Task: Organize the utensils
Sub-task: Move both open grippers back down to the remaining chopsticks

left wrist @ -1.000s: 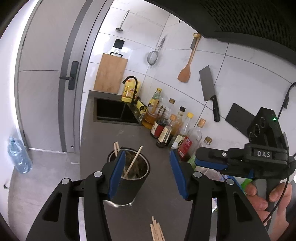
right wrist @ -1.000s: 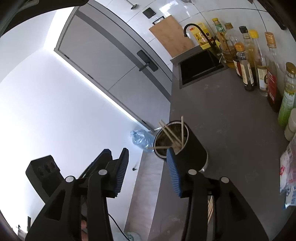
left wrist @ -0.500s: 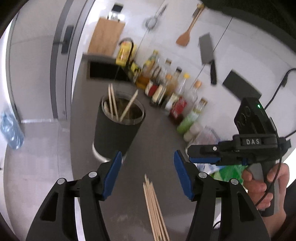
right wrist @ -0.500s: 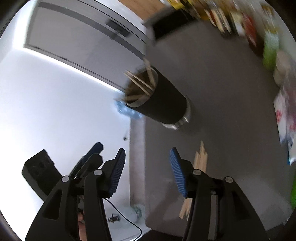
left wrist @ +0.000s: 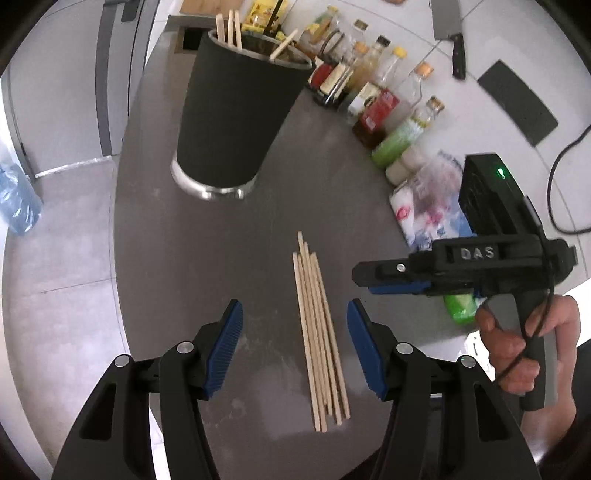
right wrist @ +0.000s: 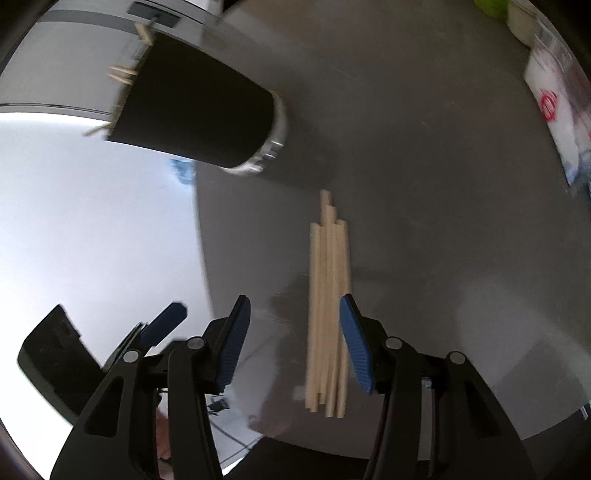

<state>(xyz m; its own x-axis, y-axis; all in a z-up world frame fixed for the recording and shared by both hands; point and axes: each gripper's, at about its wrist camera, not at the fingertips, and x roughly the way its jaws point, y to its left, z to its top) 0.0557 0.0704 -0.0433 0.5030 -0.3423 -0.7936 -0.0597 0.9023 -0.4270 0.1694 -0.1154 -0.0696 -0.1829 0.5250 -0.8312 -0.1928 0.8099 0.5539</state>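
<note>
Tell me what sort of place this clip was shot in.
A home kitchen, most likely: a cleaver hangs on the tiled wall, sauce and oil bottles line the back of a dark countertop, and loose chopsticks lie near a black utensil holder.

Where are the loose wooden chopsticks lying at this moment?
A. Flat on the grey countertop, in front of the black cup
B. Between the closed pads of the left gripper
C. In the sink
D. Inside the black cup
A: the bundle of loose chopsticks lies flat on the grey countertop, apart from the black cup, and neither gripper's pads touch it.
</note>
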